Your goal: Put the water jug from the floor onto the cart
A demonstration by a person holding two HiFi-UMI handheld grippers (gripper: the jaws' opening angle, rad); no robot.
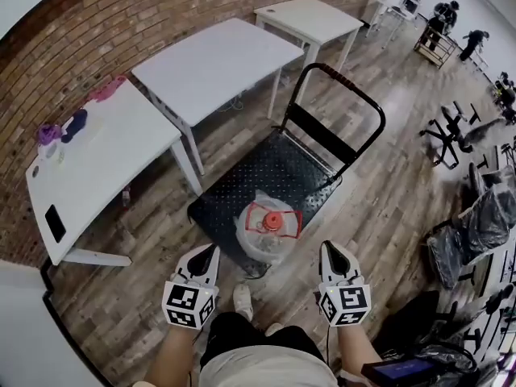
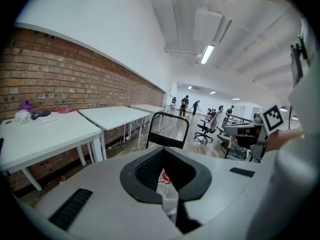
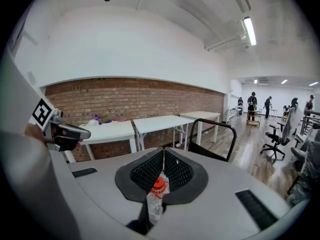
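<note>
The clear water jug (image 1: 268, 226), with a red cap and red label, stands upright at the near end of the black cart's (image 1: 274, 172) platform. The cart's tall handle (image 1: 343, 83) rises at the far end. My left gripper (image 1: 211, 250) hangs near and to the left of the jug, and my right gripper (image 1: 326, 247) near and to its right. Both are shut on nothing and clear of the jug. In the left gripper view a strip of the jug (image 2: 165, 184) shows below the closed tips (image 2: 162, 149). In the right gripper view the red cap (image 3: 158, 186) shows below the tips (image 3: 163, 149).
White tables (image 1: 214, 67) line the brick wall (image 1: 121, 22) on the left, one with a phone (image 1: 55, 222) and small items. Office chairs (image 1: 459, 135) and black bags (image 1: 476, 232) crowd the right. My shoe (image 1: 242, 298) is just behind the jug. People stand far off.
</note>
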